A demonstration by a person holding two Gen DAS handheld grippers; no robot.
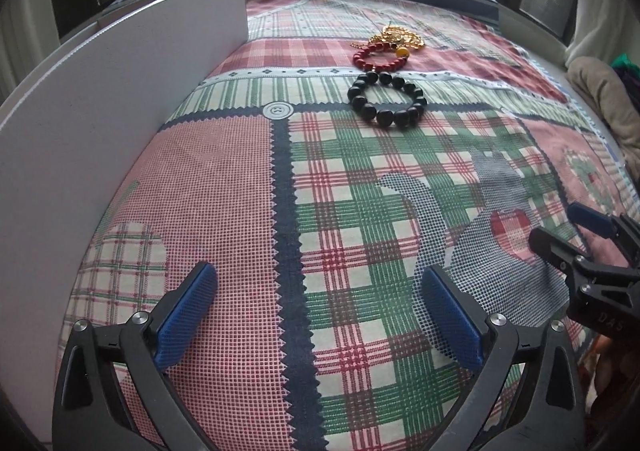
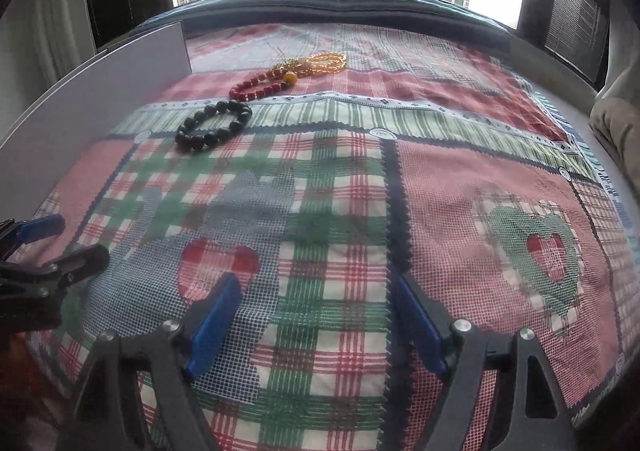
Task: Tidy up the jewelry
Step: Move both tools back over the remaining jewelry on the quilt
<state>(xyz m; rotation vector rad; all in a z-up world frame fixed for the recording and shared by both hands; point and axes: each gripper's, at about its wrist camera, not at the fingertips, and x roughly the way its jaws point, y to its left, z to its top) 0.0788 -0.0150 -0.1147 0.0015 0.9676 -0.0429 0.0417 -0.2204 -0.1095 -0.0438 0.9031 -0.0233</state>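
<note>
Three bead bracelets lie in a row on the plaid bedcover. The black one (image 1: 387,101) (image 2: 214,125) is nearest, then a red one (image 1: 380,57) (image 2: 260,87), then an amber-gold one (image 1: 398,37) (image 2: 320,63) farthest. My left gripper (image 1: 316,283) is open and empty, low over the cover, well short of the black bracelet. My right gripper (image 2: 316,293) is open and empty, to the right of the left one. Each shows in the other's view: the right gripper (image 1: 560,229) at right edge, the left gripper (image 2: 66,237) at left edge.
A white flat-sided box (image 1: 100,123) (image 2: 100,91) stands along the left of the bed. The plaid bedcover (image 1: 360,231) spreads across both views. A beige cloth (image 1: 604,91) lies at the right edge. A window with towers is behind.
</note>
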